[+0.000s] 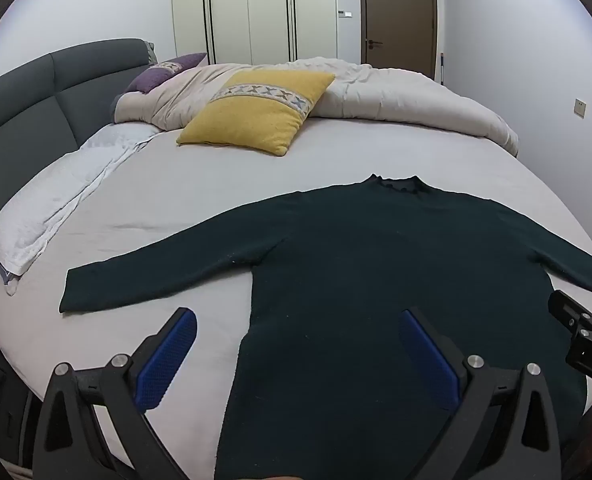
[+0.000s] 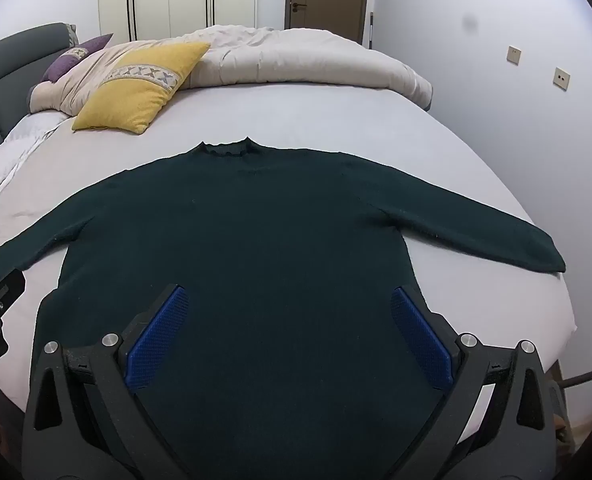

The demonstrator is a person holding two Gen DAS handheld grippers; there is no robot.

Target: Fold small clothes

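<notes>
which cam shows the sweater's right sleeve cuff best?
Right wrist: the sweater lies flat, and its right sleeve cuff is fully visible. In the left wrist view that sleeve runs behind the right claw, cuff hidden.

A yellow cushion with a patterned band leans on a rumpled beige duvet at the far side of the bed. A purple cushion sits beside the grey headboard. A white pillow lies flat near it. Behind stand white wardrobes and a brown door.
</notes>
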